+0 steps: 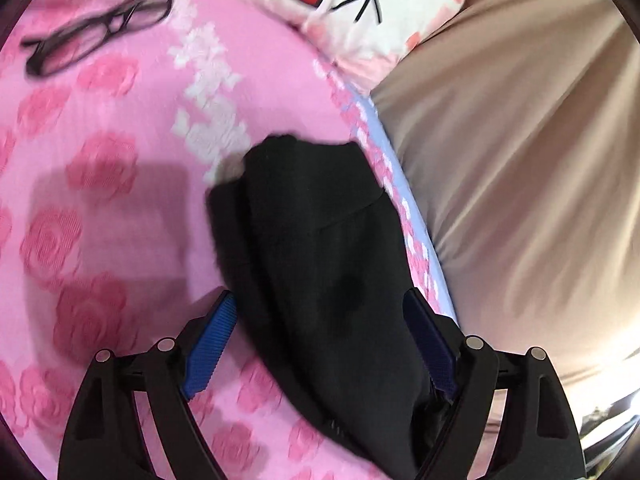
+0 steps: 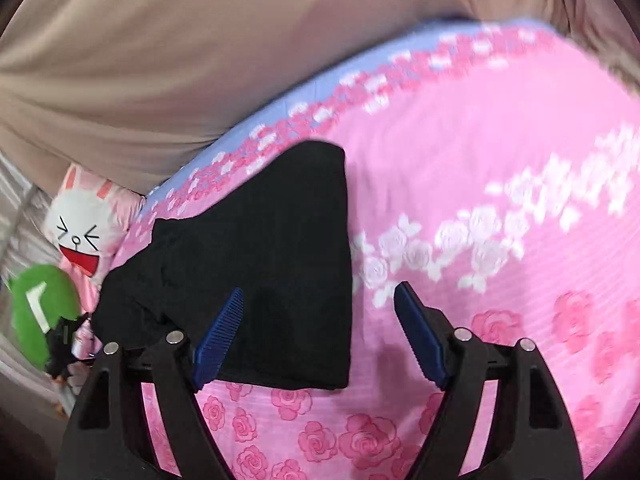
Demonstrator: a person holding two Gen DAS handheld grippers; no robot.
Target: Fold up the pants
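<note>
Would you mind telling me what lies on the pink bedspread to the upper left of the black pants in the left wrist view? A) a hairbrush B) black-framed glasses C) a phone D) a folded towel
B: a pair of black-framed glasses lies on the pink rose-patterned bedspread, up and to the left of the black pants.

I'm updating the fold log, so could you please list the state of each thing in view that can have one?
Black pants: folded into a compact stack, lying on the pink bedspread.
Left gripper: open, pants between its pads, not pinched.
Right gripper: open over the pants' edge, gripping nothing.
Glasses: unfolded, resting on the bedspread.
Rabbit pillow: lying at the bed's edge.
</note>
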